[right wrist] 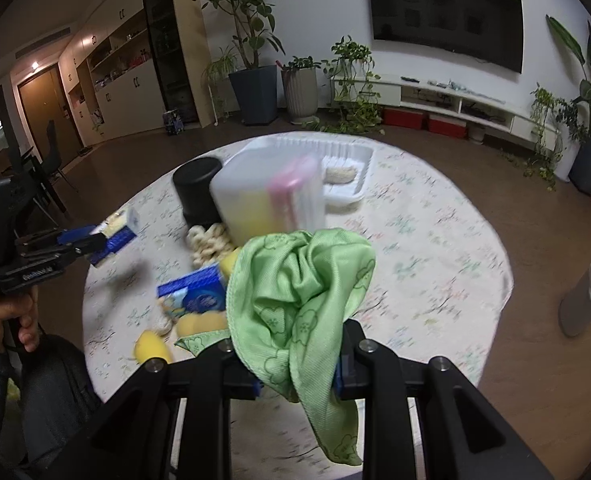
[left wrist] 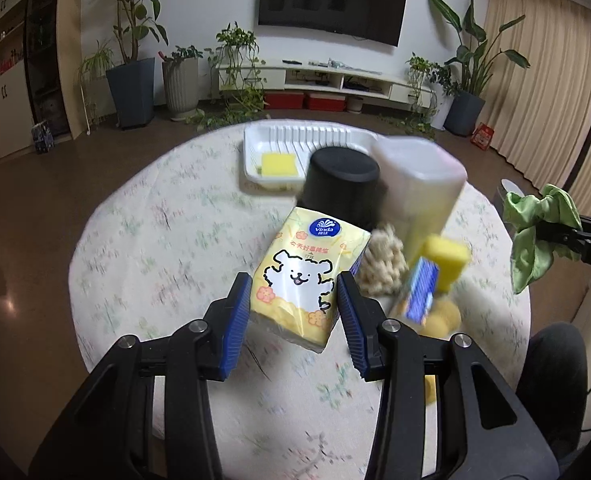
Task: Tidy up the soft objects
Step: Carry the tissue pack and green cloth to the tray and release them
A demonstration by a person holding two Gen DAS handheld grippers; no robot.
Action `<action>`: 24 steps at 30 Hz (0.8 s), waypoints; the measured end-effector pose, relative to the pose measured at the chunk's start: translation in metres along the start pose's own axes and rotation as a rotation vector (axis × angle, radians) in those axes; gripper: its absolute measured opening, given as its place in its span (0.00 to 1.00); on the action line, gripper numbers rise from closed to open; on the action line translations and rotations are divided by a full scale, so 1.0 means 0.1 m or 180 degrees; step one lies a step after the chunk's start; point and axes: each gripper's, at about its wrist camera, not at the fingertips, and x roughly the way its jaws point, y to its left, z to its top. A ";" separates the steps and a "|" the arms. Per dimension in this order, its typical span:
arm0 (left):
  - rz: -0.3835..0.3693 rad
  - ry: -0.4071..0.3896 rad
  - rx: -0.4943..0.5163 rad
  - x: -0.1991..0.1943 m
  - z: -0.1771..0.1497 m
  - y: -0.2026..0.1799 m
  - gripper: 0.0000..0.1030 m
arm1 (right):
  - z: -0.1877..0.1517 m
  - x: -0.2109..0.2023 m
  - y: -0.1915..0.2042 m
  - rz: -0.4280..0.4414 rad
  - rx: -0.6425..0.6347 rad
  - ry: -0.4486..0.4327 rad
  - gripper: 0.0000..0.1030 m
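My left gripper [left wrist: 295, 300] is shut on a yellow Vinda tissue pack [left wrist: 301, 280] with a white dog print and holds it above the round table; it also shows in the right wrist view [right wrist: 95, 246]. My right gripper [right wrist: 297, 364] is shut on a crumpled green cloth [right wrist: 301, 300], which hangs over its fingers; the cloth shows at the right edge of the left wrist view [left wrist: 535, 232]. A white tray [left wrist: 255, 148] at the table's far side holds a yellow sponge [left wrist: 279, 164]. A beige knitted item [left wrist: 381, 268] lies mid-table.
A black cylinder [left wrist: 341, 184] and a clear plastic container [left wrist: 419, 184] stand mid-table before the tray. A blue and yellow box [right wrist: 193, 294] and yellow soft pieces [right wrist: 151, 346] lie near the table's front. A grey bin [right wrist: 587, 296] stands on the floor at right.
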 end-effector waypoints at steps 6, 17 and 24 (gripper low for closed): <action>0.0028 -0.0088 0.0131 0.07 0.49 0.15 0.39 | 0.43 0.03 -0.25 -0.0182 -0.0151 -0.0122 0.25; -0.0026 0.0043 0.0540 1.01 1.62 0.14 0.40 | 1.72 0.95 -0.48 -0.0120 -0.0493 -0.0075 0.25; 0.0031 0.0269 0.0654 1.84 1.87 0.12 0.40 | 2.23 1.81 -0.45 0.0291 -0.0527 0.0163 0.26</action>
